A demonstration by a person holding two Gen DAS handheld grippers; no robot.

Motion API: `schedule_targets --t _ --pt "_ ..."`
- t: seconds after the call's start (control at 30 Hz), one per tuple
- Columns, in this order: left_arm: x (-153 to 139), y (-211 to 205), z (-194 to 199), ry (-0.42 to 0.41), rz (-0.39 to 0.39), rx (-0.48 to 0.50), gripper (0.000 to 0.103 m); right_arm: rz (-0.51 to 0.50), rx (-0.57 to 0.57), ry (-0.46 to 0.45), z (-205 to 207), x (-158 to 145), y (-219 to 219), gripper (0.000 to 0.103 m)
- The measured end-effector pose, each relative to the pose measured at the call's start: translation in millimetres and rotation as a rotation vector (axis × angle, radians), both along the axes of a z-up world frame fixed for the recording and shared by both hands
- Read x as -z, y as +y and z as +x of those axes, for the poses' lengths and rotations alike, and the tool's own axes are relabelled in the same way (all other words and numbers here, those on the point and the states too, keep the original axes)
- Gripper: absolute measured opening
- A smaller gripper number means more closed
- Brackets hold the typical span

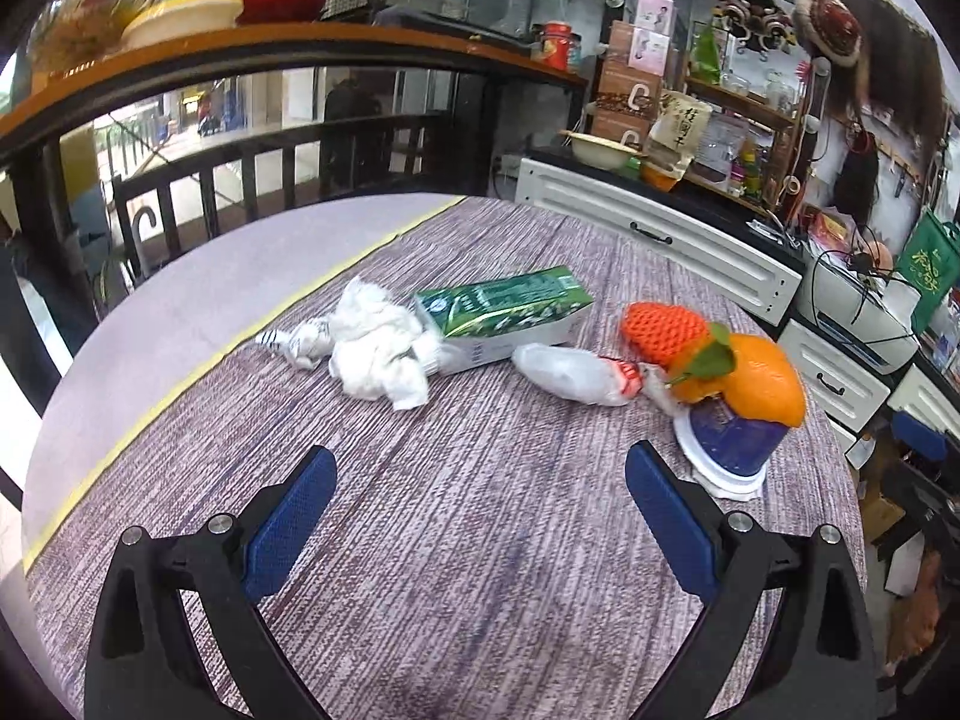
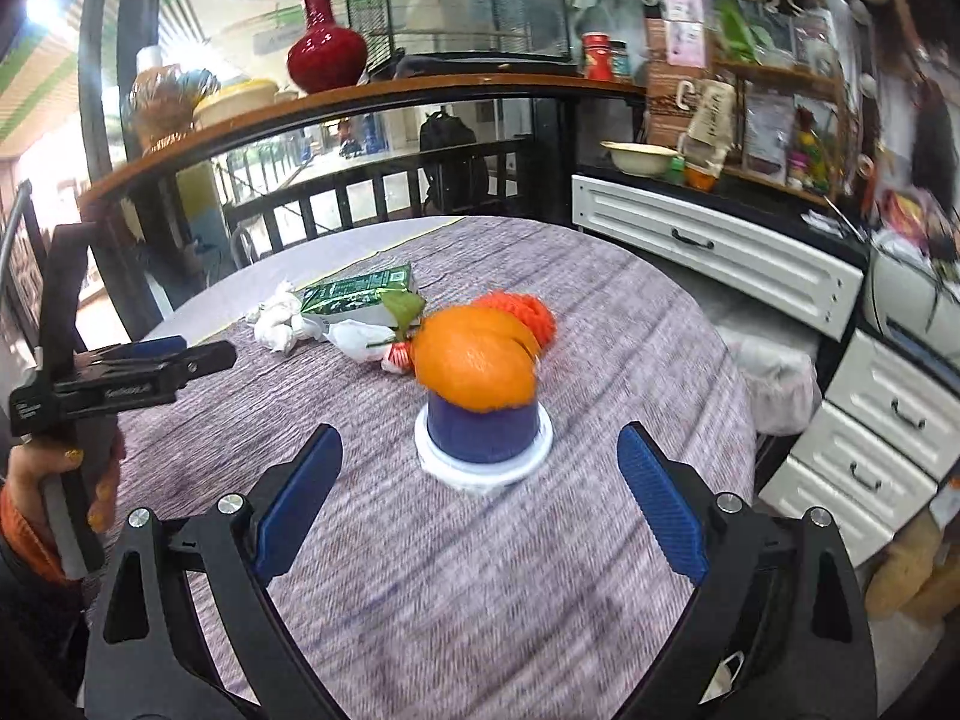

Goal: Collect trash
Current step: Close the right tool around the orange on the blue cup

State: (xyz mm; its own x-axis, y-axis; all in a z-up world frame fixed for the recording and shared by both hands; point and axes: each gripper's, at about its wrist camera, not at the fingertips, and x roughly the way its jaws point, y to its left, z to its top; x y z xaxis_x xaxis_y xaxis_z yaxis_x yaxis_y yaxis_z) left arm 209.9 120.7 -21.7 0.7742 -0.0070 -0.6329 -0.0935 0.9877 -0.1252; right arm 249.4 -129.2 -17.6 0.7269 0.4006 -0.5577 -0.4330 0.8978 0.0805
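Trash lies across the round table: a crumpled white tissue point(image 1: 378, 348), a green carton point(image 1: 504, 312) on its side, a clear plastic wrapper point(image 1: 570, 375), an orange foam net point(image 1: 663, 330) and orange peel point(image 1: 759, 375) on an upturned blue cup point(image 1: 729, 438). My left gripper point(image 1: 480, 516) hovers open over the cloth, short of the pile. My right gripper point(image 2: 480, 492) is open too, facing the blue cup point(image 2: 483, 432) capped by orange peel point(image 2: 474, 360). The carton point(image 2: 357, 294) and tissue point(image 2: 279, 315) lie behind. The left gripper point(image 2: 174, 360) shows from the side, held by a hand.
A striped purple cloth point(image 1: 468, 540) covers the table, with a bare grey strip point(image 1: 210, 294) at the left. White drawers point(image 2: 714, 252) and cluttered shelves stand at the right. A bag-lined bin point(image 2: 774, 378) sits beyond the table's right edge. A railing and counter with a red vase point(image 2: 324, 42) are behind.
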Motion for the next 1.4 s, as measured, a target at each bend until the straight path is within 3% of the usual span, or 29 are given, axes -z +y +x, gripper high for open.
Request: schedule_targets --t 0.43,0.53,0.67,0.77,1.07,1.4 --pt "12.1 4.1 3.6 0.04 -0.058 0.029 0.096 -0.125 -0.008 0.065 84.9 19.9 59.9 0.091" --pt "17.3 3.7 6.9 0.058 -0.071 0.038 0.096 -0.137 -0.021 0.078 90.9 25.1 61.2 0.076" --pt "24.5 0.9 10.8 0.082 -0.073 0.045 0.096 -0.149 -0.032 0.058 87.7 26.1 59.1 0.07" --pt "28.6 -1.3 14.7 0.103 -0.077 0.049 0.096 -0.118 -0.028 0.061 89.2 25.2 53.3 0.069" --pt "29.4 -18.8 17.9 0.128 -0.068 0.094 0.096 0.106 -0.088 0.135 89.6 6.3 28.5 0.069" --pt "28.2 -36.8 17.4 0.139 -0.079 0.154 0.096 0.114 -0.096 0.159 77.0 13.5 22.8 0.07"
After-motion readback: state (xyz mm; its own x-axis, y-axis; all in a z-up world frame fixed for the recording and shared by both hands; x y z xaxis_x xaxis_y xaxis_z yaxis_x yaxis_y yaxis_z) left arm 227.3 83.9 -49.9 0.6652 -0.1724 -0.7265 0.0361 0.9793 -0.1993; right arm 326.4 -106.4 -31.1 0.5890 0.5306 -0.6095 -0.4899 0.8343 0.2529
